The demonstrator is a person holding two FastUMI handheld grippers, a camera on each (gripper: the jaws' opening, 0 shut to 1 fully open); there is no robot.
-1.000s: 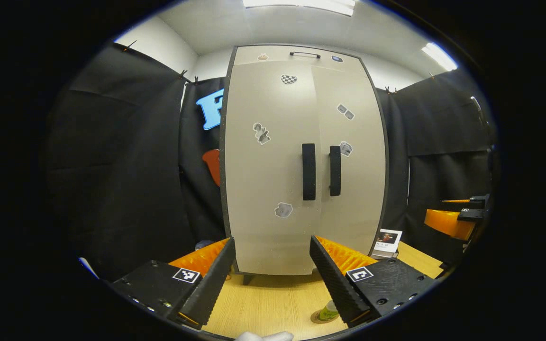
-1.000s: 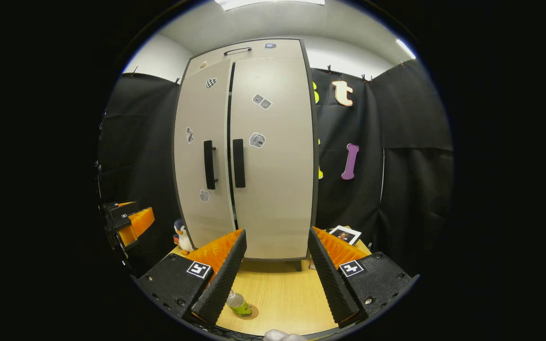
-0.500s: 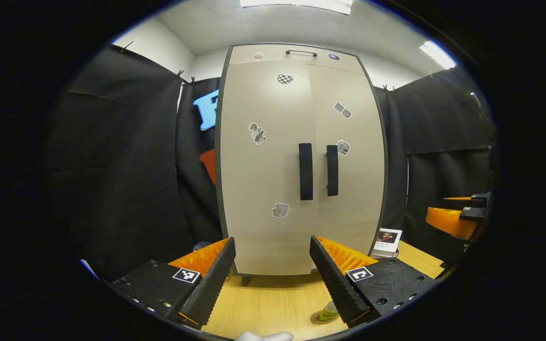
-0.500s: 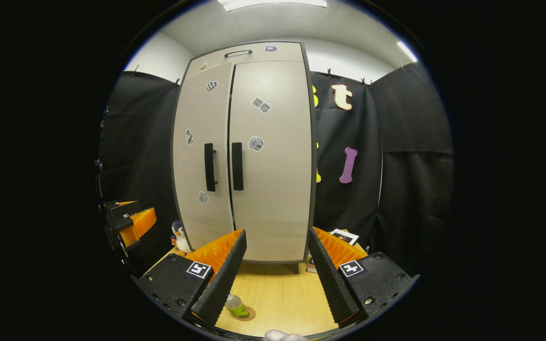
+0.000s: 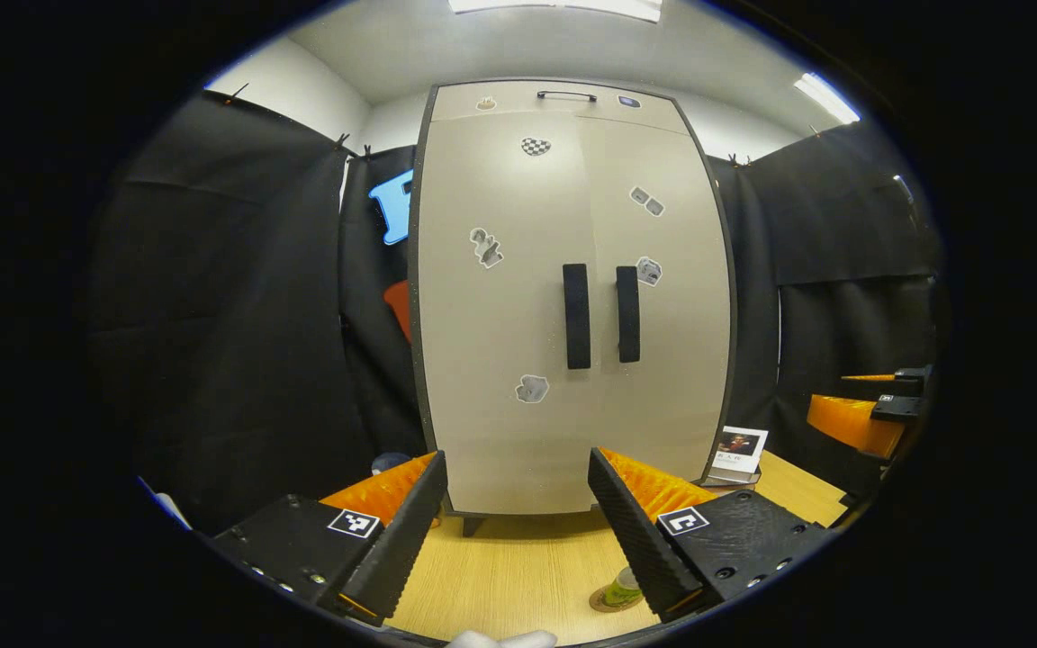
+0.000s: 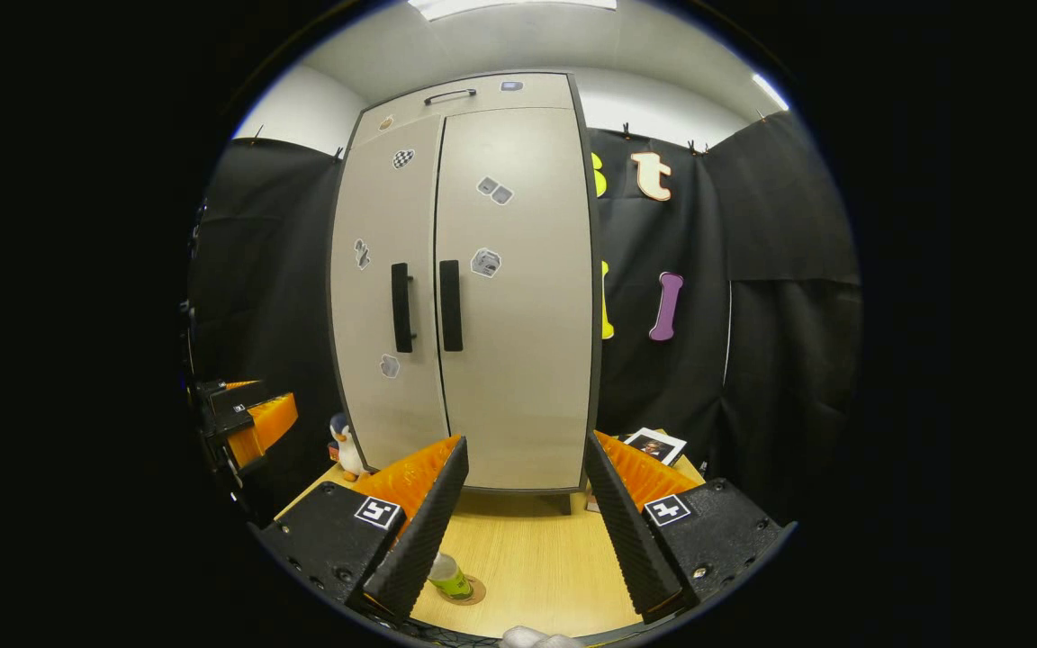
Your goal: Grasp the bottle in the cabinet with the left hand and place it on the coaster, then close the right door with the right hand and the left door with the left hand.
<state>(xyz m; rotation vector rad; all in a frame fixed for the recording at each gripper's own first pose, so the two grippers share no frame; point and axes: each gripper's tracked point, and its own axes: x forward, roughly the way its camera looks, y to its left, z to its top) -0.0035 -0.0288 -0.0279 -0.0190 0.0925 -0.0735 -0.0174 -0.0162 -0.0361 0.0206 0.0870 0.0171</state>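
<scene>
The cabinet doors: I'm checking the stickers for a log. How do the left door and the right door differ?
The left door carries three stickers, a checkered one at the top; the right door carries two, both in its upper half. In the left gripper view the left door looks wider than the right door, though the fisheye may exaggerate that. Both are beige, look closed, and have a black vertical handle beside the centre seam.

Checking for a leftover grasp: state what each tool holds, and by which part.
Nothing is held. The left tool and right tool are both open and empty; the bottle stands free on the coaster.

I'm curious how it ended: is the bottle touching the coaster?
Touching: in the right gripper view the bottle stands on the coaster.
</scene>
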